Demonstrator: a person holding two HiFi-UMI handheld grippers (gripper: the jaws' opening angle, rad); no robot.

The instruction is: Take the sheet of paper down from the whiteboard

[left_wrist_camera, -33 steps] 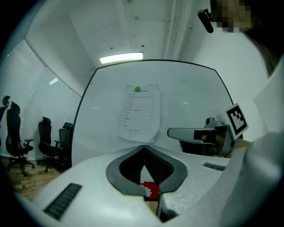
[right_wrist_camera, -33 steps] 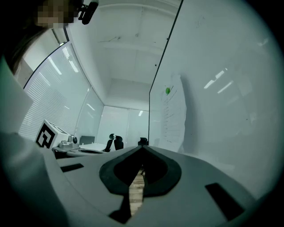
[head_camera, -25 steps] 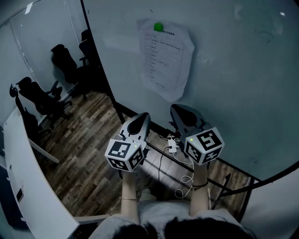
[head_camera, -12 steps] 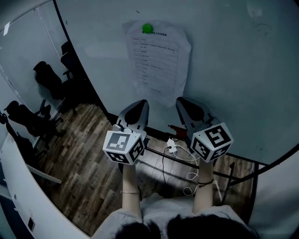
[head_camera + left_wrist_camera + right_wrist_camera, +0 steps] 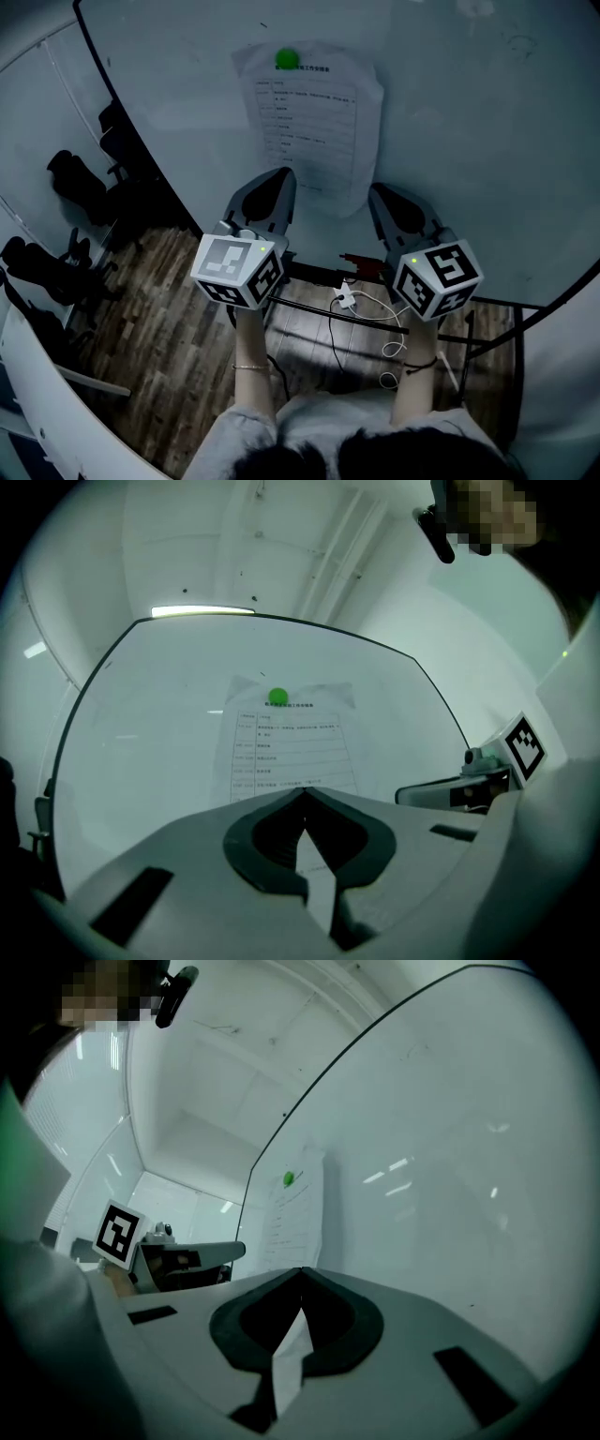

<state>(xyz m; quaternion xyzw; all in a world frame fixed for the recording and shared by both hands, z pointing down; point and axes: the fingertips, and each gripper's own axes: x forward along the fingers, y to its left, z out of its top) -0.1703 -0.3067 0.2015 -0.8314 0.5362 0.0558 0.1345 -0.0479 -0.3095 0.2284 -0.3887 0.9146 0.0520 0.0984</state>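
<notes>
At nine o'clock in my head view, dark office chairs (image 5: 80, 183) stand on a wood-plank floor (image 5: 159, 300), well apart from the work. Moving right, the left gripper (image 5: 281, 174) points up toward twelve o'clock, with its marker cube (image 5: 236, 270) at the near end over my forearm. In the left gripper view its jaws are pressed together at the tips with nothing between them.

The sheet of paper (image 5: 309, 122) hangs flat on the whiteboard (image 5: 469, 141) at twelve o'clock from both grippers. It is a crinkled printed page, pinned near its top edge by a round green magnet (image 5: 287, 59). The left gripper's tip sits just beside the sheet's lower left edge, at about seven o'clock of the page. I cannot tell whether it touches the paper. From the left gripper view the page fills the middle of the board, and the closed jaws cover its bottom edge.

Below the sheet, at six o'clock, a white cable (image 5: 361, 309) trails across the floor by the board's dark stand.

Further right, the right gripper (image 5: 380, 191) points up near the sheet's lower right corner, at five o'clock of the page. Its jaws are also closed on nothing, as the right gripper view shows. That view looks along the board at a slant, with the sheet at eleven o'clock and the left gripper off at nine o'clock.
</notes>
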